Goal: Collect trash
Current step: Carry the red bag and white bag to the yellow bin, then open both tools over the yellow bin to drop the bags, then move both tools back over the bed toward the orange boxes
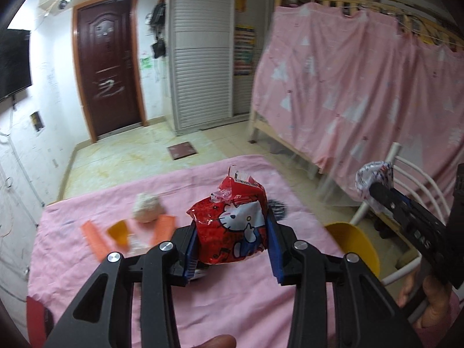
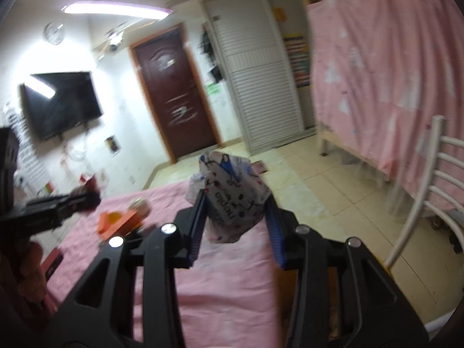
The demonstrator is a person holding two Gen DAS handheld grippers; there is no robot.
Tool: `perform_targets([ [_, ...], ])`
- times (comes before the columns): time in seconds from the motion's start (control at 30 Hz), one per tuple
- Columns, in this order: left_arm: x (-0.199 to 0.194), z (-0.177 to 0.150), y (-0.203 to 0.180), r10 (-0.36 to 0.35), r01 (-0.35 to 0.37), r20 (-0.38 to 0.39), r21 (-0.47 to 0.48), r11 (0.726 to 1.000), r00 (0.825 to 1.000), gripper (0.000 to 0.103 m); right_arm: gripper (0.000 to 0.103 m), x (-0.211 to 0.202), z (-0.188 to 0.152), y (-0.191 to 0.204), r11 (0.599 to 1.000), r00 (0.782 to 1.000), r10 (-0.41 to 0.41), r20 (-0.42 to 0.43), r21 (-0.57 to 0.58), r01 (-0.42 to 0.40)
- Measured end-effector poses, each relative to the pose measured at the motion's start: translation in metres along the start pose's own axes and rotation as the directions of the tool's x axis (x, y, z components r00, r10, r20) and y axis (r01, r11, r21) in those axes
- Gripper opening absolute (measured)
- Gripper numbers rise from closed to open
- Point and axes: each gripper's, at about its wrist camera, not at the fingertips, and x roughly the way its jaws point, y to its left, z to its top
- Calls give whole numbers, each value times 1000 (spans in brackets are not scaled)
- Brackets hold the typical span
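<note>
My left gripper (image 1: 232,229) is shut on a red snack wrapper (image 1: 232,226) with a white cartoon cat, held above the pink-clothed table (image 1: 232,304). My right gripper (image 2: 235,217) is shut on a crumpled white printed wrapper (image 2: 232,200), also lifted off the table. In the left wrist view the right gripper (image 1: 377,188) shows at the right edge with the white wrapper (image 1: 374,177) at its tip. In the right wrist view the left gripper (image 2: 87,200) shows blurred at the left. On the table remain a crumpled paper ball (image 1: 148,207) and orange pieces (image 1: 119,233).
A yellow bin (image 1: 356,243) stands by the table's right edge, next to a white metal chair (image 2: 429,179). A pink curtain (image 1: 362,87) covers a wooden bunk at right. A dark door (image 1: 107,69), louvred cabinets and a wall television (image 2: 61,104) lie beyond.
</note>
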Motion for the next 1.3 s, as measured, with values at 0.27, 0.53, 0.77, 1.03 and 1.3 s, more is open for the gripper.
perform_targets([
  [0.27, 15, 6, -69, -99, 99, -8, 70, 993, 995, 33, 39, -13, 4, -47, 989, 990, -131, 42, 76, 128],
  [0.53, 37, 10, -128, -172, 176, -45, 120, 977, 984, 33, 57, -18, 0, -75, 976, 984, -170, 46, 145, 162],
  [0.77, 61, 8, -154, -235, 244, -101, 87, 966, 967, 37, 65, -35, -1, -96, 955, 973, -210, 100, 235, 182],
  [1.03, 77, 0, -170, -248, 263, -140, 100, 959, 958, 67, 65, -47, -3, -107, 944, 970, -205, 134, 290, 159],
  [1.3, 66, 0, -155, -222, 233, -123, 88, 968, 967, 67, 65, -36, 4, -94, 958, 979, -162, 122, 259, 126],
])
